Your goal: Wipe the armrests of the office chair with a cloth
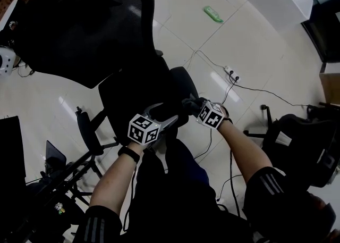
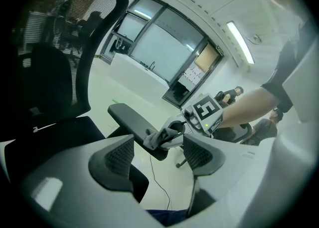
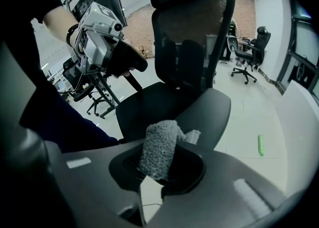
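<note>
A black office chair (image 1: 79, 24) stands in front of me, its seat (image 1: 135, 95) just beyond both grippers. My right gripper (image 1: 190, 105) is shut on a grey cloth (image 3: 159, 149) and holds it against the near end of the chair's right armrest (image 2: 127, 117). In the left gripper view the cloth (image 2: 158, 137) lies bunched on that armrest's tip. My left gripper (image 1: 166, 115) hovers over the seat's front, open, with nothing between its jaws. From the right gripper view, the left gripper (image 3: 112, 47) sits beside the other dark armrest (image 3: 130, 62).
On the floor lie a green object (image 1: 213, 14) and a power strip with cables (image 1: 231, 73). Another black chair (image 1: 297, 141) stands at the right. A dark wheeled stand (image 1: 69, 170) is at the lower left.
</note>
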Action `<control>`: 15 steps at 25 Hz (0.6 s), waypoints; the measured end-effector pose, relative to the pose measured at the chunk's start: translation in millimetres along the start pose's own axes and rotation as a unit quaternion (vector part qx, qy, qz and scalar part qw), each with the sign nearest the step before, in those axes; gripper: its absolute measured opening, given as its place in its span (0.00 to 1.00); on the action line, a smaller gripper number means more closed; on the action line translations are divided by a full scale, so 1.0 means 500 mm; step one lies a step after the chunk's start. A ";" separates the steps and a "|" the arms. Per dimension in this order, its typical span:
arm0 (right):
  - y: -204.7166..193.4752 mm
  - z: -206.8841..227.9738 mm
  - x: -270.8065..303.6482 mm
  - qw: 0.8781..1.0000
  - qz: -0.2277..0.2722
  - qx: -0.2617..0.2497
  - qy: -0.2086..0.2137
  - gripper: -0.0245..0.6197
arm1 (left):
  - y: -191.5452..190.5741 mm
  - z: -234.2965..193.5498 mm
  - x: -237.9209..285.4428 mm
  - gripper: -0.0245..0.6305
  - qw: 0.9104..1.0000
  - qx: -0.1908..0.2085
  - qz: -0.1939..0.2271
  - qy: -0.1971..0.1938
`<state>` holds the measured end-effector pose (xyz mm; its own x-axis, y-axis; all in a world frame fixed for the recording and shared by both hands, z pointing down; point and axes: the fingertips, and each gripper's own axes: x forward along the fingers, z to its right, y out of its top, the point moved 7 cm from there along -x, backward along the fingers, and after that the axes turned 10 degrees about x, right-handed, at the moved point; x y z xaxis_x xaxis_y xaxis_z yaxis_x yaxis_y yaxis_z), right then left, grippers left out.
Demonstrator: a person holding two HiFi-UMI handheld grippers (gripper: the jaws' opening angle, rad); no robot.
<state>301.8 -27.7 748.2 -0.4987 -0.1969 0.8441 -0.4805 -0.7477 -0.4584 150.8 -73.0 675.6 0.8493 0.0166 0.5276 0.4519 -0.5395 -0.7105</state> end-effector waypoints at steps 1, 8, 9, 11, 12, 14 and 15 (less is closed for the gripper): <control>-0.005 -0.009 0.000 1.000 -0.002 0.003 0.001 0.09 | -0.006 0.004 -0.004 0.55 1.000 0.000 0.000 -0.002; -0.025 -0.075 0.002 0.999 -0.026 0.014 0.012 0.09 | -0.029 0.020 -0.049 0.55 1.000 0.001 0.005 -0.007; -0.023 -0.080 0.000 0.999 -0.026 0.019 0.014 0.09 | -0.031 0.022 -0.058 0.55 1.000 0.000 0.006 -0.005; -0.009 -0.087 -0.010 0.999 -0.013 0.035 0.016 0.09 | -0.035 0.023 -0.075 0.55 1.000 -0.001 0.010 -0.001; 0.002 -0.089 -0.015 0.999 -0.003 0.041 0.015 0.09 | -0.036 0.023 -0.084 0.55 1.000 -0.001 0.012 0.001; 0.030 -0.099 -0.021 0.999 0.017 0.046 0.012 0.09 | -0.041 0.021 -0.107 0.55 1.000 -0.001 0.016 0.006; 0.048 -0.106 -0.020 0.999 0.026 0.046 0.011 0.09 | -0.043 0.019 -0.121 0.55 1.000 -0.002 0.019 0.009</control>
<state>257.1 -9.9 714.1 -0.5377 -0.2238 0.8129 -0.3859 -0.7919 -0.4733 92.0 -54.4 654.5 0.8608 -0.0188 0.5085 0.4185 -0.5424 -0.7285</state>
